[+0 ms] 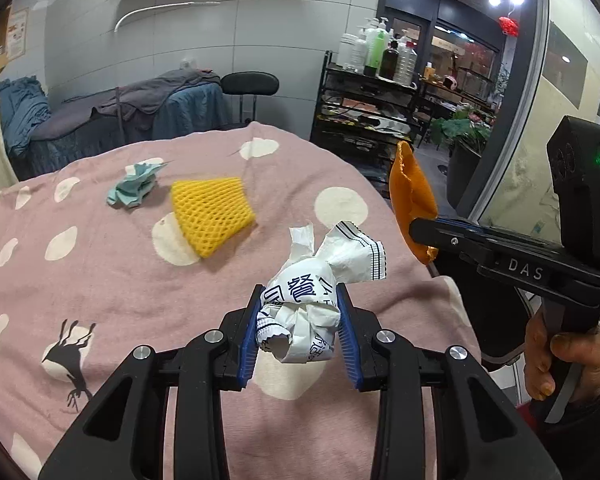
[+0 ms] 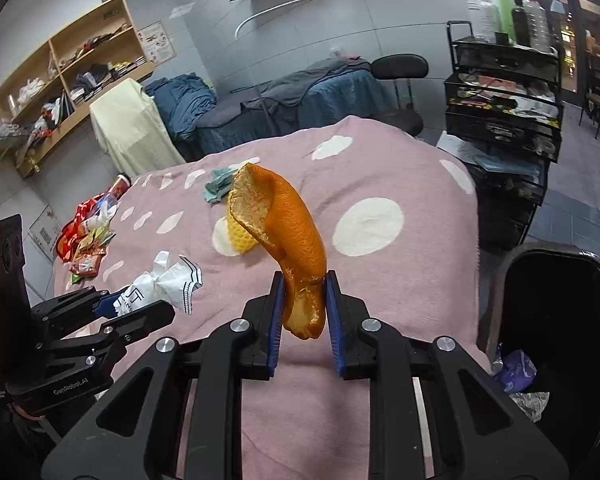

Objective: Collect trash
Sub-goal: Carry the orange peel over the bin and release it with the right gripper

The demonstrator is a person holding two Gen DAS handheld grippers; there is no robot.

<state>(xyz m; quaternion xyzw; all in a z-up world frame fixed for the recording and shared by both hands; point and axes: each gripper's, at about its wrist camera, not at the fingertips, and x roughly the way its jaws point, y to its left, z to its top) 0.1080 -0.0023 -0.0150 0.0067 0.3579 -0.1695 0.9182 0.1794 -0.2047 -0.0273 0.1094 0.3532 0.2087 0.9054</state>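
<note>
My left gripper [image 1: 300, 320] is shut on a crumpled white wrapper with blue print [image 1: 316, 280], held above the pink dotted blanket [image 1: 100, 280]. My right gripper [image 2: 304, 304] is shut on a curled orange peel [image 2: 288, 224] and holds it upright above the blanket [image 2: 380, 280]. The peel [image 1: 412, 196] and the right gripper also show at the right in the left wrist view. The wrapper [image 2: 168, 280] and the left gripper [image 2: 136, 308] show at the left in the right wrist view. A yellow foam net [image 1: 210, 212] and a crumpled teal tissue [image 1: 134, 186] lie farther back on the blanket.
A black trash bin [image 2: 556, 320] with trash inside stands at the right of the bed. Colourful snack wrappers [image 2: 86, 232] lie at the blanket's left edge. A black rack with bottles [image 2: 504, 92] and a chair [image 2: 400, 68] stand behind.
</note>
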